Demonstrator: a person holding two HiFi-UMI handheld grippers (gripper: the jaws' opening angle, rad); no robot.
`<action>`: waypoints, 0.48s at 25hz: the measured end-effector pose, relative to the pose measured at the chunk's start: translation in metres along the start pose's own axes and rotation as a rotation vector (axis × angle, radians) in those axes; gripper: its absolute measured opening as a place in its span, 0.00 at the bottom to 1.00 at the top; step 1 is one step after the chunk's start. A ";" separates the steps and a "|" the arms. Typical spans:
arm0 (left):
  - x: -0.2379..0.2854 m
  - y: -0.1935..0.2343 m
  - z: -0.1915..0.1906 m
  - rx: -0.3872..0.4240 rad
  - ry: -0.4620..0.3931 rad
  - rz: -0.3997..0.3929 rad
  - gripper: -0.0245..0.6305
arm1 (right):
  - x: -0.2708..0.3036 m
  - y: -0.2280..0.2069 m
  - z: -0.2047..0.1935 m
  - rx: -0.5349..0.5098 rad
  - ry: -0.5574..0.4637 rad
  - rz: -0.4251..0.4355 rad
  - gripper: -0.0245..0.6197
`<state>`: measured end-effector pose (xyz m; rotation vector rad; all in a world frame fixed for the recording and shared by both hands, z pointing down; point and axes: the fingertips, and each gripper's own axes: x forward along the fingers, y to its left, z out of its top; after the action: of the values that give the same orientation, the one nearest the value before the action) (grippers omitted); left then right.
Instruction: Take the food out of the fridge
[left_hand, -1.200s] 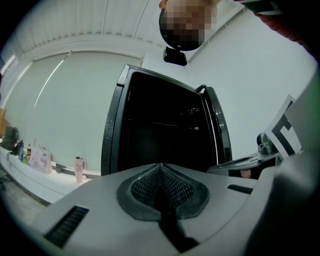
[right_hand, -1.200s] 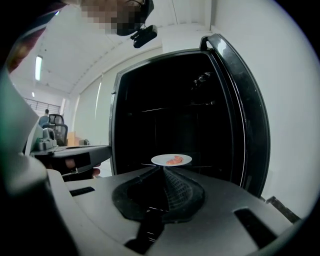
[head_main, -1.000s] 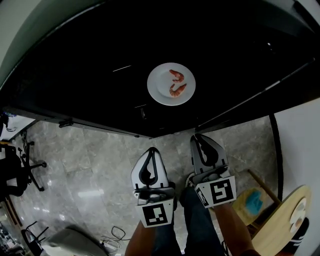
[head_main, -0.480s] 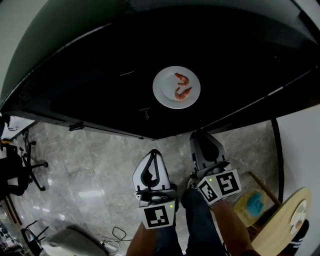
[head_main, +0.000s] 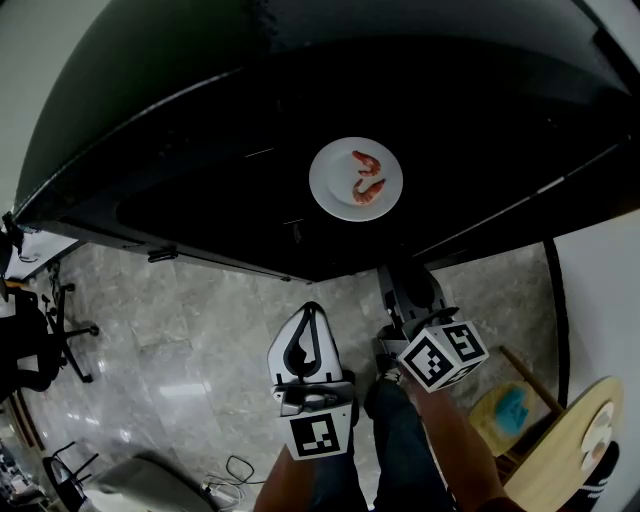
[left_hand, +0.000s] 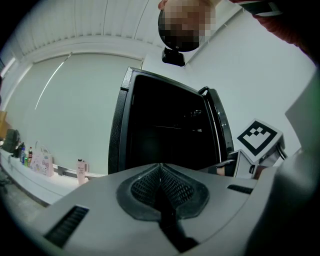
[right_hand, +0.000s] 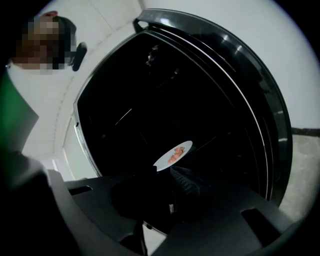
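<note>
Inside, two pink shrimp (head_main: 366, 160) lie on a white plate (head_main: 333, 182).

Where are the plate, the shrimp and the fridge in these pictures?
plate (head_main: 332, 180), head view, bare white left part.
shrimp (head_main: 367, 189), head view, body of the lower one.
fridge (left_hand: 116, 130), left gripper view, its left outer edge.

The fridge (head_main: 200, 150) interior is nearly black and detail-less, the white plate (head_main: 330, 190) stands out bright, and fisheye distortion bends all edges.
</note>
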<state>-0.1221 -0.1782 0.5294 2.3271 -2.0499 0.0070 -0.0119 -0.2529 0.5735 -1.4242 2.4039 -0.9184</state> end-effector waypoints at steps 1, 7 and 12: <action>0.000 0.000 0.000 0.002 0.001 -0.002 0.06 | 0.002 -0.003 0.000 0.052 -0.002 0.001 0.16; 0.001 0.000 0.000 0.004 0.000 -0.002 0.06 | 0.011 -0.013 0.001 0.255 -0.015 0.013 0.16; -0.001 -0.001 -0.002 0.003 0.010 -0.003 0.06 | 0.022 -0.011 0.003 0.355 -0.021 0.036 0.17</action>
<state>-0.1214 -0.1774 0.5311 2.3270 -2.0428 0.0215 -0.0141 -0.2760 0.5805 -1.2456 2.1072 -1.2387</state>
